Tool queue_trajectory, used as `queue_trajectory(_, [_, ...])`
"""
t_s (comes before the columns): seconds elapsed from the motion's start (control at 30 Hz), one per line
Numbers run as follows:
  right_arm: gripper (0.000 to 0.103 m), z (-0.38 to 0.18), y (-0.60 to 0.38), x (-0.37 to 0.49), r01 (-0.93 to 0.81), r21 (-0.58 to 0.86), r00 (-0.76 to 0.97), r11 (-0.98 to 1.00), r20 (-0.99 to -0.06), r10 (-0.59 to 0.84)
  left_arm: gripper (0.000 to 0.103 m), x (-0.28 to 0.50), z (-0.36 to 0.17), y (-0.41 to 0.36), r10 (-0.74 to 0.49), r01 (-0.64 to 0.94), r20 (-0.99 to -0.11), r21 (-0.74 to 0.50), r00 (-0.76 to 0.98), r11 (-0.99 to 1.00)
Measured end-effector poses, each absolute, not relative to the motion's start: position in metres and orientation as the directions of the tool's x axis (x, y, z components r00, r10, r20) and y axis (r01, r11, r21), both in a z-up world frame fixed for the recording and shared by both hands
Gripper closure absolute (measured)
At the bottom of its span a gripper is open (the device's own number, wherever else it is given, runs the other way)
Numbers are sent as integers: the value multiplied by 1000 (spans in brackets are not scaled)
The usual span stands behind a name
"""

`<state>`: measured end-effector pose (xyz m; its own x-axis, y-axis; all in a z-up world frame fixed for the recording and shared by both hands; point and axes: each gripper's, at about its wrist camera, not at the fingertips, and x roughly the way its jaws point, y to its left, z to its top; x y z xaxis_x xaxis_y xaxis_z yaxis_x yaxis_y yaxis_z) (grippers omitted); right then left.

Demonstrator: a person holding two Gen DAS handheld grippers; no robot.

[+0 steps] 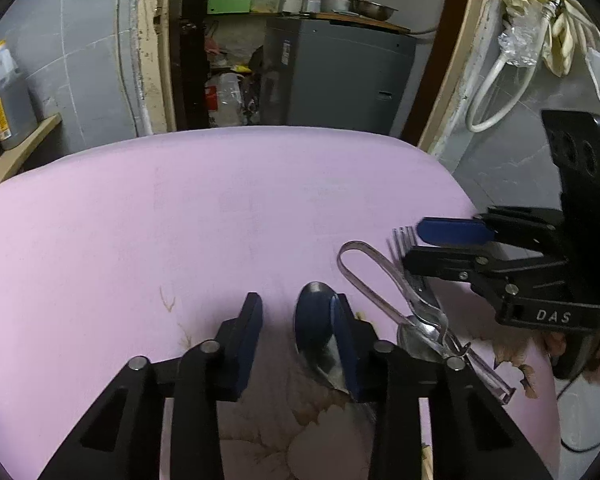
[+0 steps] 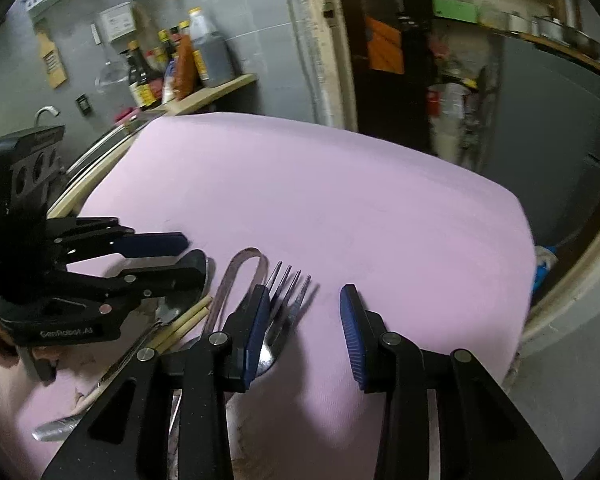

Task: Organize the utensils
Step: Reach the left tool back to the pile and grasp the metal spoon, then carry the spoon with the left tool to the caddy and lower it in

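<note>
A heap of utensils lies on the pink cloth-covered table (image 1: pixel 180 220). In the left wrist view my left gripper (image 1: pixel 296 308) hangs open low over the cloth, its right pad (image 1: pixel 344 348) lying over the bowl of a large steel spoon (image 1: pixel 314 320). Beside it are clear plastic tongs (image 1: pixel 356 258) and a smaller spoon (image 1: pixel 418 338). My right gripper (image 2: pixel 304 292) is open too; a steel fork (image 2: pixel 286 288) lies along the inner side of its left pad (image 2: pixel 256 332), with bare cloth across the rest of the gap. Pale chopsticks (image 2: pixel 188 320) lie under the left gripper (image 2: pixel 194 254).
The table's far edge faces a doorway with a grey cabinet (image 1: pixel 332 72) and cluttered shelves. A wooden shelf with sauce bottles (image 2: pixel 180 60) stands at the far left. A white hose (image 1: pixel 496 92) hangs on the right wall. The cloth beyond the utensils is bare.
</note>
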<state>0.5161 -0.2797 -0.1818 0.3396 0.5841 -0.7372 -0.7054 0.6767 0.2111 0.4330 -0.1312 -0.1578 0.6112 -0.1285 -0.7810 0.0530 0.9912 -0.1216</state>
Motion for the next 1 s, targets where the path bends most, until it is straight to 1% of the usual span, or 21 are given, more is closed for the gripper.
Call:
queue_trajectory(0.1, [74, -182, -275, 521, -736, 220, 303, 641, -739, 602, 75, 435, -158, -131, -143, 67, -781, -130, 608, 989])
queue_trajectory(0.23, [75, -184, -267, 528, -780, 254, 216, 572, -749, 627, 85, 437, -159, -130, -177, 82, -781, -160, 599, 984])
queue_trajectory(0.33, [76, -183, -262, 532, -795, 262, 186, 546, -753, 631, 87, 439, -158, -127, -194, 74, -781, -187, 594, 980])
queue_trajectory(0.4, [81, -182, -262, 537, -792, 283, 166, 541, -753, 637, 90, 440, -159, -124, -198, 58, -783, -204, 590, 977])
queue_trajectory(0.5, [84, -184, -265, 540, -769, 335, 146, 544, -737, 660, 93, 439, -159, -122, -209, 46, -784, -225, 584, 973])
queue_trajectory(0.6, [93, -182, -272, 539, -745, 383, 142, 546, -709, 691, 96, 436, -158, -122, -212, 44, -784, -230, 584, 972])
queue_trajectory(0.67, [99, -183, -271, 534, -740, 383, 154, 553, -704, 693, 98, 432, -155, -122, -213, 40, -780, -234, 589, 971])
queue_trajectory(0.77, [100, -178, -272, 524, -737, 365, 180, 568, -704, 687, 99, 425, -147, -123, -228, 50, -769, -248, 598, 967])
queue_trajectory(0.87, [101, -164, -277, 510, -721, 338, 244, 605, -693, 678, 100, 419, -142, -128, -226, 65, -775, -233, 590, 970])
queue_trajectory(1.0, [101, -137, -282, 484, -709, 220, 377, 670, -684, 624, 100, 404, -128, -131, -206, 73, -758, -206, 619, 976])
